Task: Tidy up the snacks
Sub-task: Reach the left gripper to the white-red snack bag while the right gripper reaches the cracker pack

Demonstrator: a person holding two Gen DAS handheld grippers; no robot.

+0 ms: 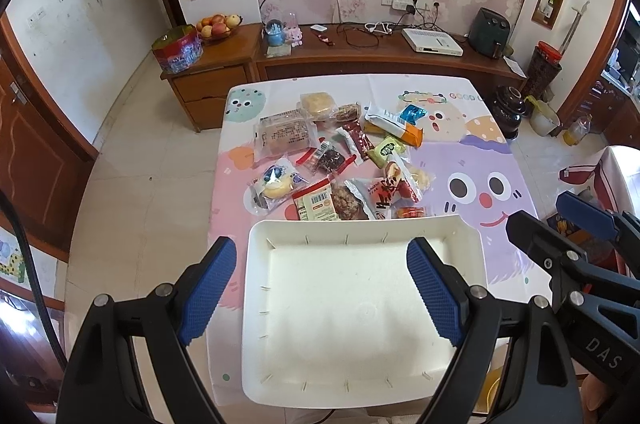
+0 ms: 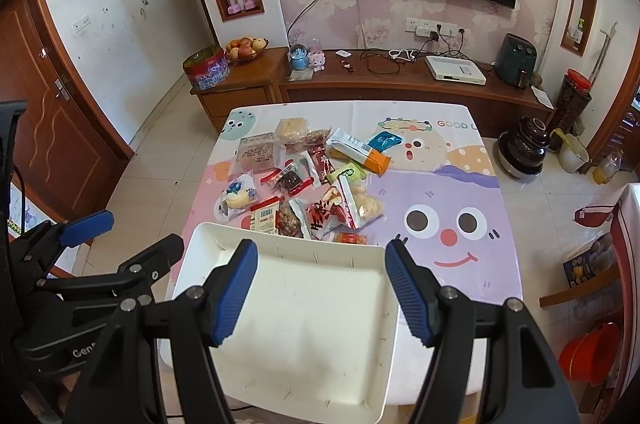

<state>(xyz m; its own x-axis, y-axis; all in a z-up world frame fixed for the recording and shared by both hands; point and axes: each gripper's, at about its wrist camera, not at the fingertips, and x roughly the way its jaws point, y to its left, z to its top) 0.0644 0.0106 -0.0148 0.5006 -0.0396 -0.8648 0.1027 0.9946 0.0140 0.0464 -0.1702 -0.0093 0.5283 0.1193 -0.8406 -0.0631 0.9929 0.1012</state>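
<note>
A heap of wrapped snacks point(image 1: 340, 159) point(image 2: 304, 179) lies on the table's left-middle, just past an empty white tray point(image 1: 340, 324) point(image 2: 312, 324) at the near edge. In the heap are a clear-wrapped brown cake point(image 1: 286, 135), an orange-and-white pack point(image 1: 396, 125), a blueberry pastry pack point(image 1: 272, 185) and a green pack point(image 1: 386, 149). My left gripper point(image 1: 322, 260) point(image 2: 144, 230) hovers open over the tray's left part, holding nothing. My right gripper point(image 2: 322, 256) point(image 1: 536, 209) hovers open over the tray's right part, also holding nothing. Both stand short of the snacks.
A cartoon-print cloth covers the table point(image 1: 480, 159), whose right half is bare. Tiled floor point(image 1: 160, 143) lies to the left. A wooden TV cabinet point(image 1: 360, 59) runs behind. A dark pot point(image 2: 524, 147) stands on the floor at the right, and a red basin point(image 2: 588, 356) nearer.
</note>
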